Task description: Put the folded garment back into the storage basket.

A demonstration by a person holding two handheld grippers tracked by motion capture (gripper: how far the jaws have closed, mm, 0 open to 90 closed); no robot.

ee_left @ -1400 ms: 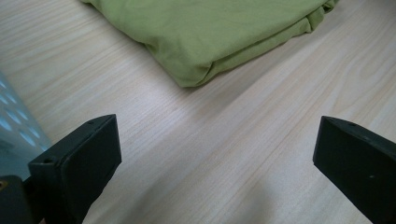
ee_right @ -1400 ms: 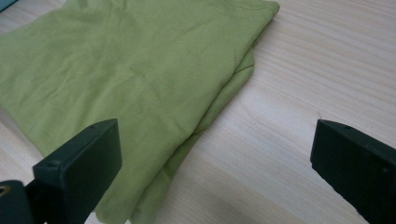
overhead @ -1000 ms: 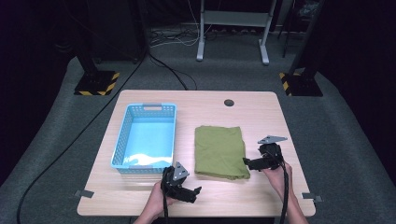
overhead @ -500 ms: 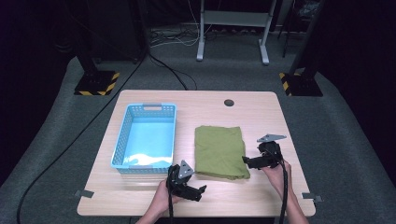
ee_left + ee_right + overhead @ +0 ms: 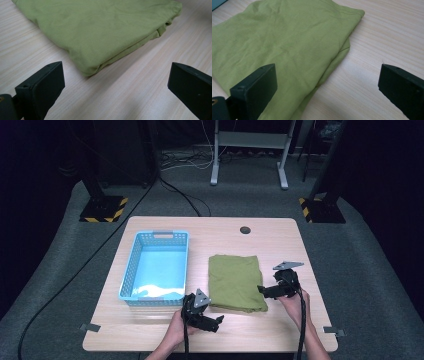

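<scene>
Down near me, my left claw (image 5: 216, 321) is spread wide just off the cloth's (image 5: 235, 282) near corner. My right claw (image 5: 261, 290) is spread too, at its right edge. Farther left stands the basket (image 5: 131, 270), all on the table (image 5: 280, 245).

Olive-green cloth (image 5: 235, 282), plain and unpatterned, on a pale wood-grain table (image 5: 280, 245). Beside it a light blue basket (image 5: 131, 270) with a lattice wall (white patch on its floor). Both grippers, left (image 5: 214, 321) and right (image 5: 265, 290), are black, each topped by a grey plate.
</scene>
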